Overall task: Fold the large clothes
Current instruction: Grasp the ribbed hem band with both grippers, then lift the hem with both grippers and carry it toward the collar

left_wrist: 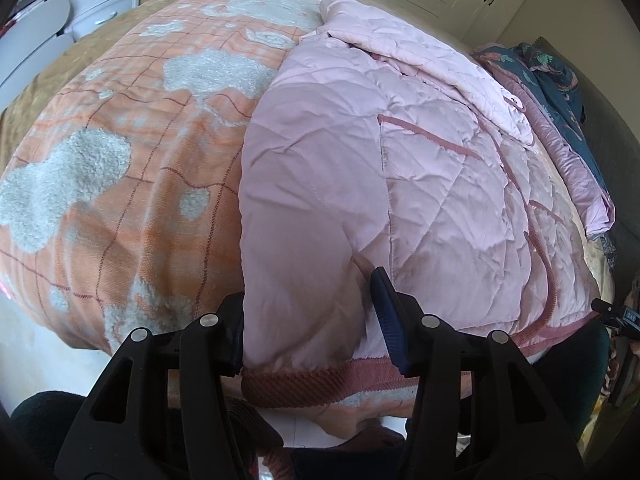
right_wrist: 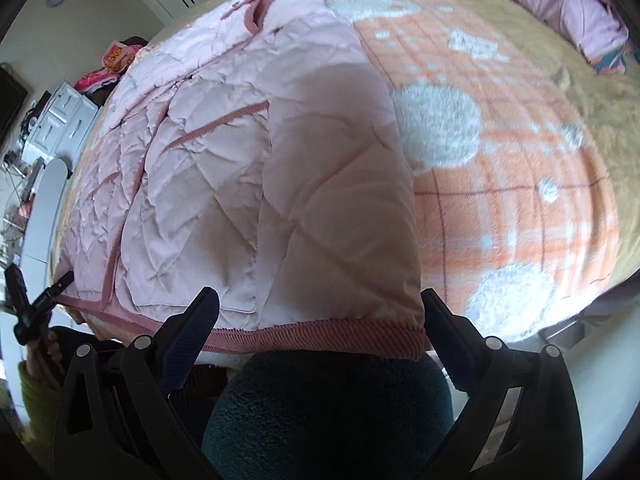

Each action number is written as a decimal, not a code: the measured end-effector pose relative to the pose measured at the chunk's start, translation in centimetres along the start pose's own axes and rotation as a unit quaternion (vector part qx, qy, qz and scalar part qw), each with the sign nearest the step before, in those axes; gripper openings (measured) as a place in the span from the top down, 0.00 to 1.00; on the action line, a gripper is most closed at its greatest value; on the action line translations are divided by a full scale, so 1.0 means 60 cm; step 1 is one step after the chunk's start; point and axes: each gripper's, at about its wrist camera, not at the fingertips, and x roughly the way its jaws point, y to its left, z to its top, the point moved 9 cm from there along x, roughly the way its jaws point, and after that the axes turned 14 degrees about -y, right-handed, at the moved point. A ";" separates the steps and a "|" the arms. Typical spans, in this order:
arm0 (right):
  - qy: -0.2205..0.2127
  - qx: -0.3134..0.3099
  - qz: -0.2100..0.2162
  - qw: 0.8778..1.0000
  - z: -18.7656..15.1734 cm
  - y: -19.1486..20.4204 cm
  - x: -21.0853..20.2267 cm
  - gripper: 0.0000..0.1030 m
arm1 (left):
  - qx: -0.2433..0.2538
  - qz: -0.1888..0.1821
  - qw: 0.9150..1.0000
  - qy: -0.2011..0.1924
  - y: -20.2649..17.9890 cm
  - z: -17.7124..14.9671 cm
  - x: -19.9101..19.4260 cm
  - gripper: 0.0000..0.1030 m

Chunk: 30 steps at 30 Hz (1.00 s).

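The left gripper (left_wrist: 316,320) has its jaws partly closed around the near corner of a pink quilted jacket (left_wrist: 400,168), with one pad on each side of a bunched fold just above the ribbed dark-pink hem (left_wrist: 320,384); the pads press into the cloth, so it is clamped on the garment. The right gripper (right_wrist: 320,320) has its jaws standing wide apart over the opposite end of the same hem (right_wrist: 320,336), the fabric lying between the fingers, and neither pad visibly presses on it. The pink quilted jacket (right_wrist: 248,184) lies spread flat on a bed covered by an orange checked blanket (left_wrist: 132,184) with fluffy white patches. Its long axis runs away from the person, the hem at the near bed edge and the collar (right_wrist: 260,4) at the far end. A folded panel covers its near part on each side.
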 end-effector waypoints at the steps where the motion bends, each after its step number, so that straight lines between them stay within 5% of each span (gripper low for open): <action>1: 0.003 0.006 0.005 1.000 0.002 -0.001 0.002 0.04 | 0.000 0.000 1.000 0.000 0.000 0.000 0.001 0.58; 5: 0.023 0.015 0.024 0.999 0.006 0.005 0.017 0.07 | 0.002 0.001 1.000 -0.004 -0.003 0.002 0.000 0.65; 9: 0.010 0.009 0.029 0.999 0.006 0.006 0.016 0.29 | 0.007 -0.006 1.000 -0.015 -0.012 0.009 -0.006 0.81; 16: -0.085 -0.009 0.070 0.994 0.020 0.017 -0.028 0.71 | 0.035 -0.008 0.998 -0.048 -0.038 0.034 -0.031 0.89; 30: -0.215 -0.035 0.135 0.966 0.139 0.089 -0.125 0.82 | 0.030 -0.031 0.993 -0.115 -0.077 0.126 -0.084 0.91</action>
